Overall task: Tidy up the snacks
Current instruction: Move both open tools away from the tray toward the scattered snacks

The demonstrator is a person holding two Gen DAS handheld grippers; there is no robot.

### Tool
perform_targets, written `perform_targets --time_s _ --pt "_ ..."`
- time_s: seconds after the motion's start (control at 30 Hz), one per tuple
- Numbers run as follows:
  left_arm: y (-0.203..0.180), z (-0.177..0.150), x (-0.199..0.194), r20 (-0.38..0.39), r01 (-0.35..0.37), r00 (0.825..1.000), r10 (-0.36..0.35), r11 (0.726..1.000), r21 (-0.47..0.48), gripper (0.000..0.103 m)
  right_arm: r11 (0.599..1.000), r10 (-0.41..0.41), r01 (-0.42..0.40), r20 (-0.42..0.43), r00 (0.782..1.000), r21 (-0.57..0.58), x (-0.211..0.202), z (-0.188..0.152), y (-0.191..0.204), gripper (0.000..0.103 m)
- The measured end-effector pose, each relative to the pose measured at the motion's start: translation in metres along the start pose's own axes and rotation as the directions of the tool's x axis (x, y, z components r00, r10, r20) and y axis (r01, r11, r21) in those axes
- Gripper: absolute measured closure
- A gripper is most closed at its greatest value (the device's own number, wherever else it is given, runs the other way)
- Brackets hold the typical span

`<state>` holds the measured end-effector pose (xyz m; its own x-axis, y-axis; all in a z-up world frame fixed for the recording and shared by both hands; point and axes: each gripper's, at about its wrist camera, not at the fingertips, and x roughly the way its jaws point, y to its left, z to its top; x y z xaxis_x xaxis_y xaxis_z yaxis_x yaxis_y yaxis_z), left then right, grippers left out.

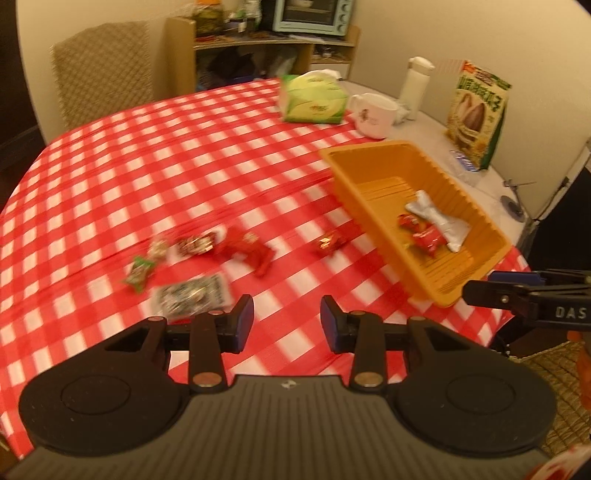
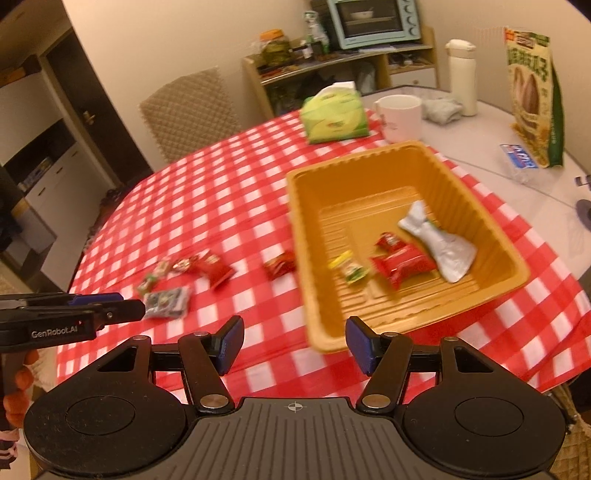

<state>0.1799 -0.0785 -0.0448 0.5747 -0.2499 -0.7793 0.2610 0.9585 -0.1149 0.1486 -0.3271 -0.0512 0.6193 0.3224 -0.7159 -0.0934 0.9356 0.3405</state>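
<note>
Both tools are spread apart and grip nothing. Left tool (image 1: 287, 322) hangs above the near edge of the table (image 1: 147, 155), which wears a red-and-white checked cloth; right tool (image 2: 294, 345) hangs just in front of the near wall of the orange tray (image 2: 306, 258). Each tool shows at the side of the other's view, jaws edge-on.

Just beyond the left tool lies a dark patterned snack packet (image 1: 192, 296), and past it a loose row on the cloth: a green wrapped candy (image 1: 139, 272), a small pale candy (image 1: 159, 246), a dark red-and-silver packet (image 1: 195, 244) and a red packet (image 1: 245, 248). One more small red packet (image 1: 330, 242) lies alone, near the tray's left wall.

Inside the tray rest a small yellow-green packet (image 2: 350, 268), two red packets (image 2: 402, 264) touching each other, and a silver pouch (image 2: 439, 243) against them.

Farther back stand a green tissue pack (image 2: 334, 118), a white mug (image 2: 400, 118), a white bottle (image 2: 461, 75) and a tall sunflower-seed bag (image 2: 533, 99). Behind the table are a chair (image 2: 188, 114) and a shelf with a pale blue oven (image 2: 373, 22).
</note>
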Motion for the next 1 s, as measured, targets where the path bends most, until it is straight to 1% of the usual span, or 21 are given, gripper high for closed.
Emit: perform_targets --time_s 0.23,0.37,0.47,0.63,0.77,0.9,1.0 --pt "0.032 -0.018 -0.002 -0.016 -0.062 0.998 0.062 0.998 -0.033 0.067 0.998 0.041 -0.041 -0.016 0.999 -0.036 0.015 -0.009 0.027 0.042" --pt "0.049 -0.025 -0.002 -0.016 -0.095 0.995 0.094 0.994 -0.055 0.067 0.996 0.057 -0.059 -0.040 0.998 -0.063 0.029 -0.014 0.042 0.042" --pt "0.061 -0.030 -0.002 -0.013 -0.109 0.994 0.108 0.992 -0.061 0.068 0.993 0.067 -0.072 -0.057 0.996 -0.090 0.041 -0.018 0.053 0.042" --pt "0.076 -0.037 0.006 -0.022 -0.121 0.993 0.120 0.991 -0.056 0.068 0.993 0.054 -0.062 -0.079 0.995 -0.102 0.061 -0.021 0.064 0.042" --pt "0.081 -0.037 0.017 -0.025 -0.129 0.991 0.129 0.992 -0.014 0.068 0.994 0.033 -0.041 -0.082 0.996 -0.101 0.076 -0.019 0.068 0.042" --pt "0.080 -0.032 0.031 -0.018 -0.124 0.992 0.125 0.990 0.062 0.067 0.996 0.015 -0.021 -0.079 0.997 -0.086 0.088 -0.015 0.069 0.042" --pt "0.079 -0.027 0.042 -0.012 -0.114 0.993 0.116 0.987 0.117 0.064 0.997 0.000 -0.005 -0.071 0.997 -0.072 0.095 -0.011 0.068 0.042"
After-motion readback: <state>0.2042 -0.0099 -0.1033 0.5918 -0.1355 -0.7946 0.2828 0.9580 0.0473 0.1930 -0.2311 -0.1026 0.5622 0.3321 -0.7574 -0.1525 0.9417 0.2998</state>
